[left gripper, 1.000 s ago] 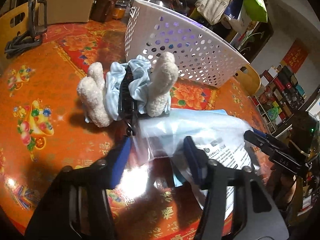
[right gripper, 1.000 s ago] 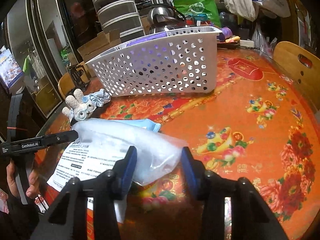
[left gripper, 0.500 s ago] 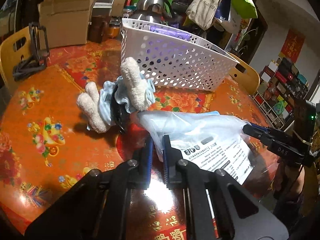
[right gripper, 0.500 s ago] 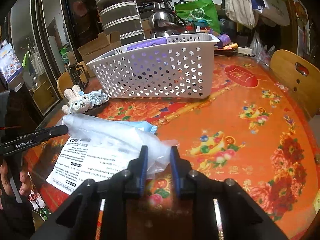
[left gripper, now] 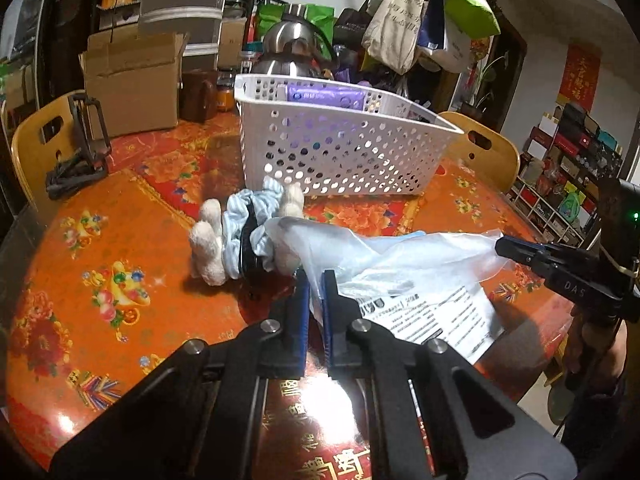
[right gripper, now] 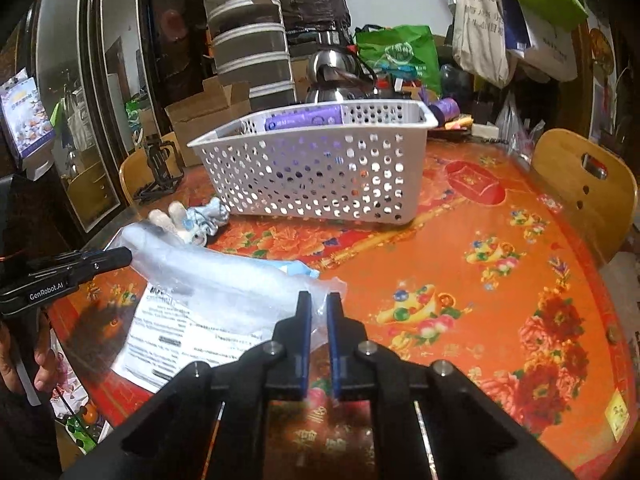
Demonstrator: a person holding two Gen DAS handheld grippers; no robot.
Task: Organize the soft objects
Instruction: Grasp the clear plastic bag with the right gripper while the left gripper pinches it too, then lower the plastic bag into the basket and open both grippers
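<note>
A clear plastic bag (left gripper: 400,256) with a printed label and something pale blue inside hangs stretched just over the orange floral table (left gripper: 120,240). My left gripper (left gripper: 316,278) is shut on its left end. My right gripper (right gripper: 319,298) is shut on the bag (right gripper: 224,284) at its right end. Behind the bag lies a cream plush toy wrapped in a pale blue scrunchie (left gripper: 240,236), also in the right wrist view (right gripper: 188,224). A white perforated basket (left gripper: 340,148) (right gripper: 320,176) stands behind the toy, with a purple pack (left gripper: 324,98) inside.
A black folding stand (left gripper: 80,152) sits at the table's far left beside a cardboard box (left gripper: 132,84). A steel kettle (left gripper: 292,48) and hanging bags crowd the back. Wooden chairs (left gripper: 480,152) (right gripper: 584,184) ring the table. A person's hand (right gripper: 24,360) holds the left gripper.
Both grippers closed on the ends of the plastic bag and rose, lifting it off the table. The plush toy stayed where it lay.
</note>
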